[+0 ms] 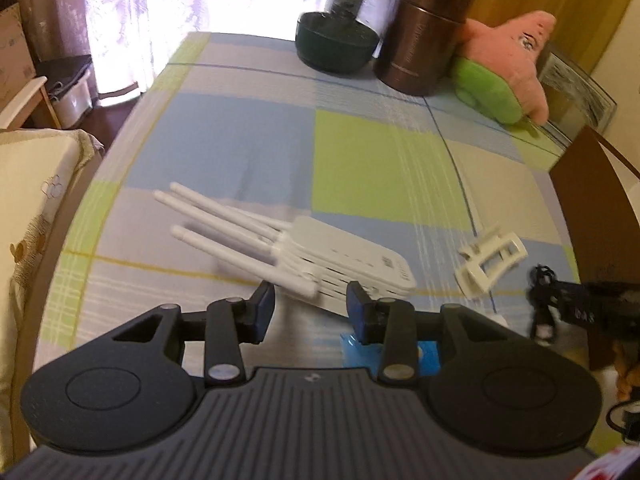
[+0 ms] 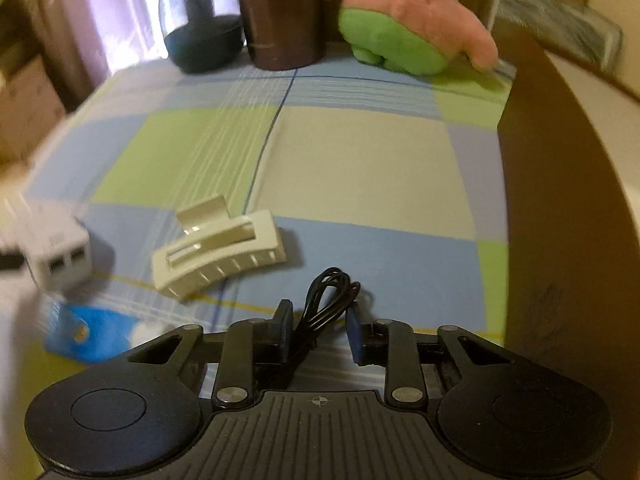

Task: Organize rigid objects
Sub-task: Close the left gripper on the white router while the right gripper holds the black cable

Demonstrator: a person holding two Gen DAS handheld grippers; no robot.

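A: Where are your things?

B: On the checked cloth of the desk (image 1: 380,152). My left gripper (image 1: 311,307) stands with its jaws apart around the near end of the white router (image 1: 348,258), not pressing it as far as I can see. My right gripper (image 2: 318,330) has the coiled black cable (image 2: 326,300) between its jaws, near the desk's front edge; the pads look apart from it still.

A: What worries you?

B: The router's antennas (image 1: 224,220) stick out toward the left edge. A grip this far back could let it tip. The cable is loose, so it may slip or uncoil. The cream clip (image 2: 220,250) lies close; I could knock it.
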